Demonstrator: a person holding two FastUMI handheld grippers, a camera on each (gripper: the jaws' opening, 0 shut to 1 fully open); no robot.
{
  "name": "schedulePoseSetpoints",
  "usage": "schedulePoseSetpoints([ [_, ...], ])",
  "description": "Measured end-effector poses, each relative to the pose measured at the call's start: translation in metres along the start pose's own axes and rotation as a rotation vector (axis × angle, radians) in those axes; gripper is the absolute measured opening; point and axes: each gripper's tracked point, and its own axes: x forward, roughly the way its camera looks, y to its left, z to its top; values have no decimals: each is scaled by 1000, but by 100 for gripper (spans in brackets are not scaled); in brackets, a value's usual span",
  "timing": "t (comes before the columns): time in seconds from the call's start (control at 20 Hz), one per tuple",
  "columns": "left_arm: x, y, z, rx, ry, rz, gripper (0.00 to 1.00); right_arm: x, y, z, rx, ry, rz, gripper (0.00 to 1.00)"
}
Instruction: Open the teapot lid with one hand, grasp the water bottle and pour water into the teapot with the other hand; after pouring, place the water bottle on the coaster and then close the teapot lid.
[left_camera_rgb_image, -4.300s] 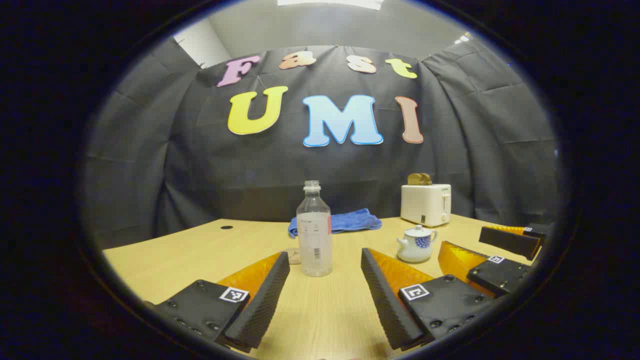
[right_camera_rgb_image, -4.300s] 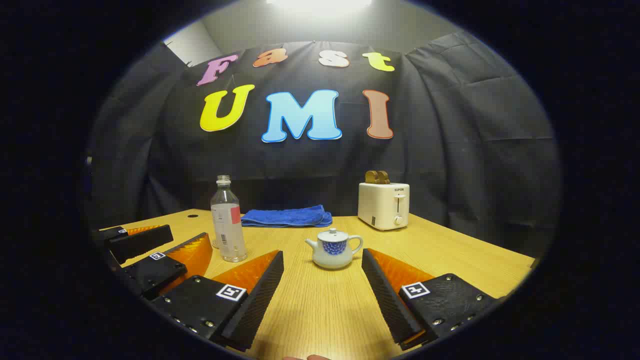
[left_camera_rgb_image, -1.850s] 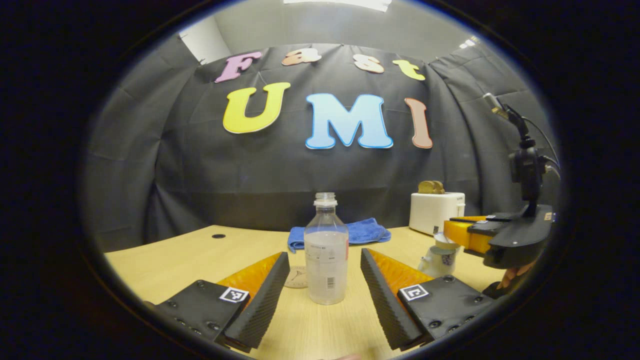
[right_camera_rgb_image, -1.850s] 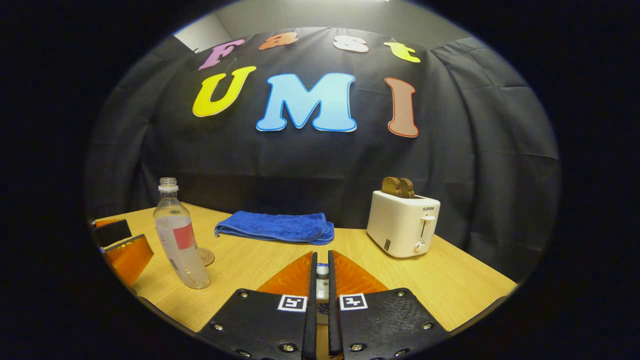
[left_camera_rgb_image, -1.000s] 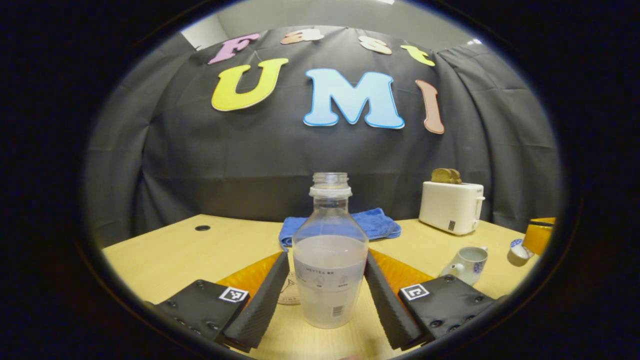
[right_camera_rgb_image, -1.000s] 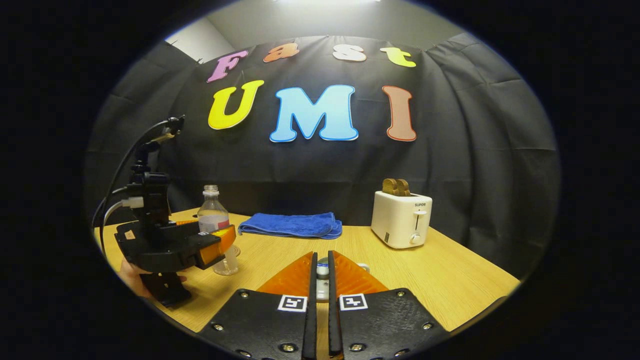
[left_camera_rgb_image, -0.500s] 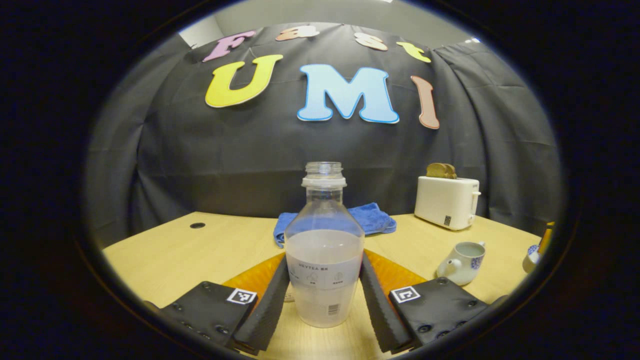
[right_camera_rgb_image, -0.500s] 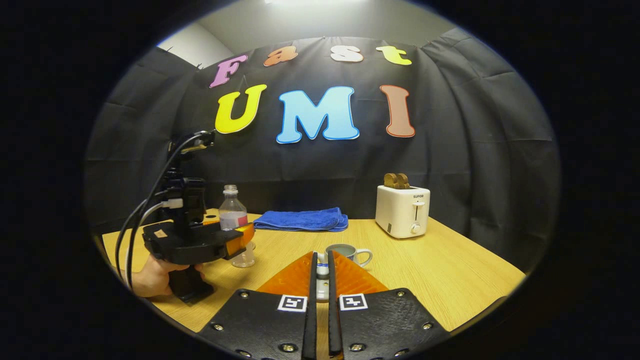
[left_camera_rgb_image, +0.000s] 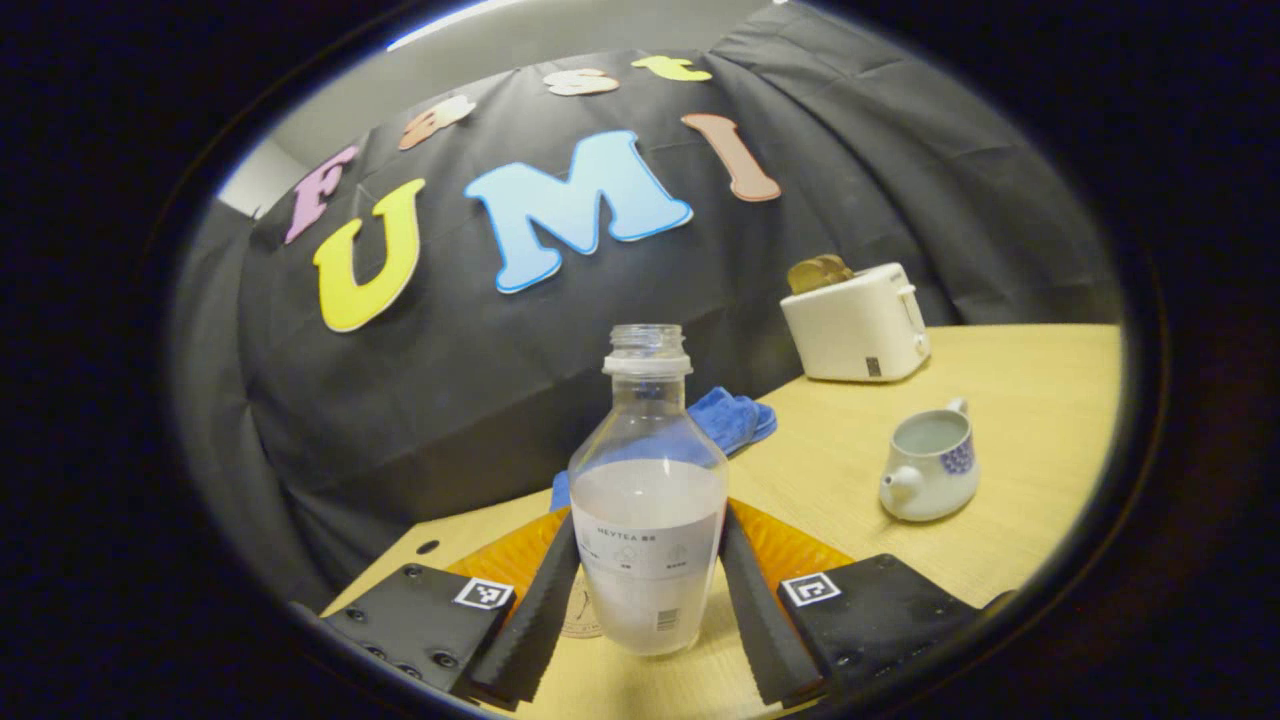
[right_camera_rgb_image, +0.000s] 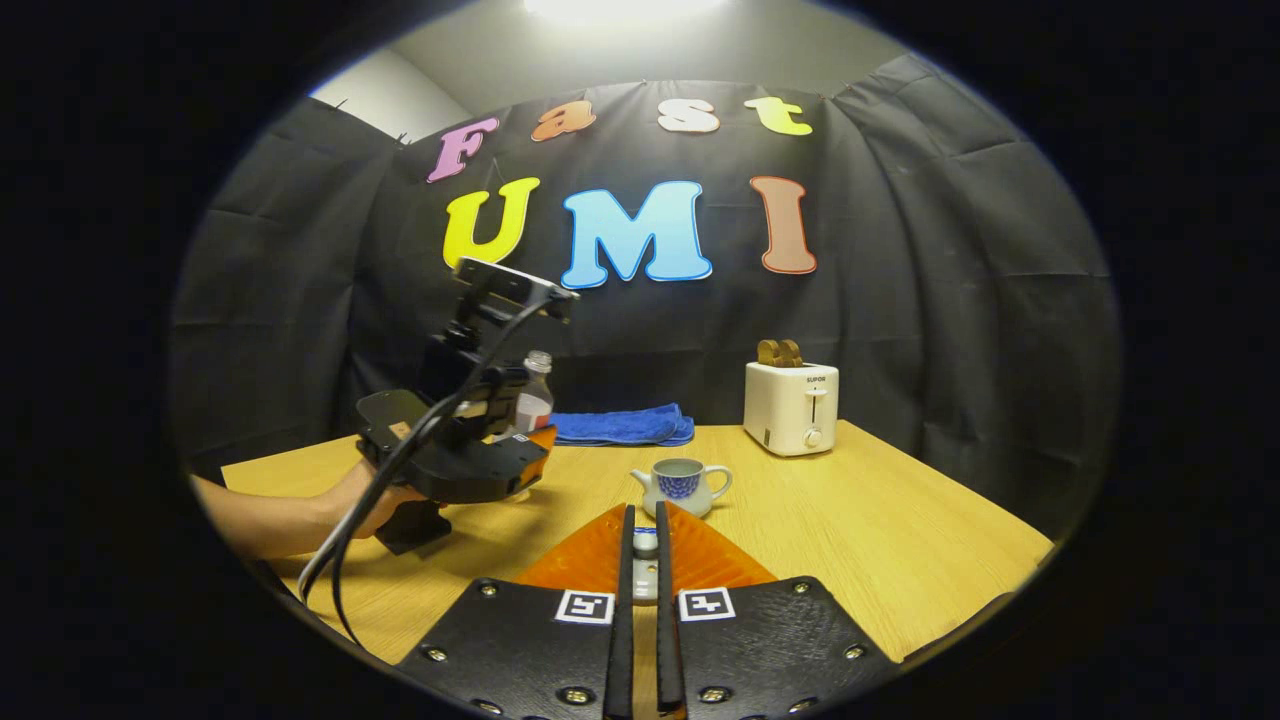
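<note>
Both grippers were clamped. The left gripper (left_camera_rgb_image: 645, 590) pinched the water bottle (left_camera_rgb_image: 648, 500), mouth pointing away along the fingers; unlike half a second earlier, it had tipped, the table (left_camera_rgb_image: 1020, 400) slanting. Bare tabletop lay around the open teapot (right_camera_rgb_image: 683, 486), spout left. The right gripper (right_camera_rgb_image: 640, 560) held the teapot lid (right_camera_rgb_image: 645, 543).
</note>
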Motion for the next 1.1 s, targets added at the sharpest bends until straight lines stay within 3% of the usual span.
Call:
schedulePoseSetpoints([
  [0.65, 25, -62, 10, 697, 80, -82, 87, -18, -17, -15, 37, 7, -28, 10],
  [0.95, 28, -87, 2, 879, 123, -128, 88, -17, -23, -17, 42, 9, -40, 9],
  [1.1, 29, -88, 8, 1013, 106, -106, 87, -15, -25, -21, 50, 25, -39, 10],
])
